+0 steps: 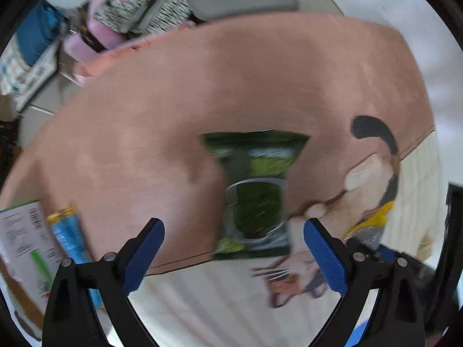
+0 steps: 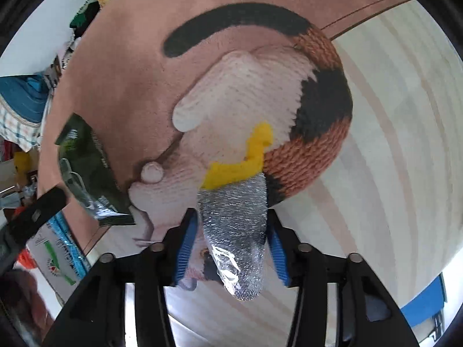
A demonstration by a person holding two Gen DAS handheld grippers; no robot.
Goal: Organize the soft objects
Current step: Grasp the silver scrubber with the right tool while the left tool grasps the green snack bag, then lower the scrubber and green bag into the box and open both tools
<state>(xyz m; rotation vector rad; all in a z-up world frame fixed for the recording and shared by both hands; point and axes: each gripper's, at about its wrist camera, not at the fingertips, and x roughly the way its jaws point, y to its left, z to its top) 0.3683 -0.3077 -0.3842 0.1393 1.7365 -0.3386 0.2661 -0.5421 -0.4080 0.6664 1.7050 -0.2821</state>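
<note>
A green snack bag [image 1: 254, 190] lies on the pink cat-pattern rug [image 1: 173, 101], just ahead of my left gripper [image 1: 234, 231], which is open and empty above it. My right gripper [image 2: 231, 225] is shut on a silver and yellow scrub sponge [image 2: 237, 219] and holds it over the rug's cat figure [image 2: 260, 101]. The green bag also shows in the right wrist view [image 2: 89, 170], to the left. The sponge shows in the left wrist view [image 1: 367, 225] at the right.
A white box [image 1: 23, 248] and a blue packet [image 1: 69, 237] lie at the rug's left edge. A pile of cloths, bags and cushions [image 1: 130, 14] stands beyond the rug's far side. Pale striped floor [image 2: 390, 144] lies to the right.
</note>
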